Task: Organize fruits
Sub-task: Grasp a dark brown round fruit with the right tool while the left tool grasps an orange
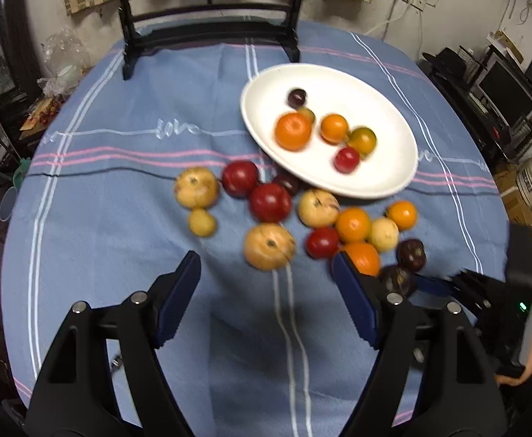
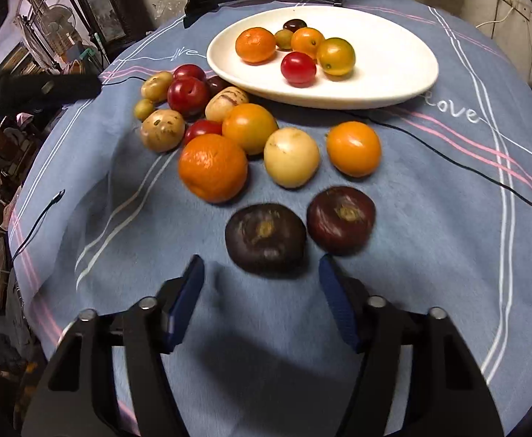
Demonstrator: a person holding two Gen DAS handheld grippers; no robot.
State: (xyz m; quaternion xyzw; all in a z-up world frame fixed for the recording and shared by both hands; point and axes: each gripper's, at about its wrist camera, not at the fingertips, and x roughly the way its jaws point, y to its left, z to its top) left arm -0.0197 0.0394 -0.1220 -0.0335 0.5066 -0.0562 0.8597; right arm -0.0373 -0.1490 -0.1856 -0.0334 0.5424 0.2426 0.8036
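A white oval plate (image 1: 375, 91) (image 2: 393, 73) holds several small fruits, orange, red and dark. Loose fruits lie in a cluster on the blue cloth in front of it. My left gripper (image 1: 264, 260) is open, and a tan fruit (image 1: 269, 245) lies just ahead of its tips. An orange (image 1: 364, 258) sits behind its right finger. My right gripper (image 2: 260, 262) is open. A dark purple fruit (image 2: 266, 242) lies just beyond its tips, untouched. A second dark fruit (image 2: 340, 218) lies to its right. In the left wrist view the right gripper's finger (image 1: 431, 286) reaches toward the dark fruit (image 1: 397, 280).
A striped blue tablecloth (image 1: 120, 200) covers the round table. A dark wooden stand (image 1: 207, 36) rises at the far edge. A thin black cable (image 2: 466, 164) crosses the cloth at the right. Shelves with electronics (image 1: 503, 102) stand beyond the table's right edge.
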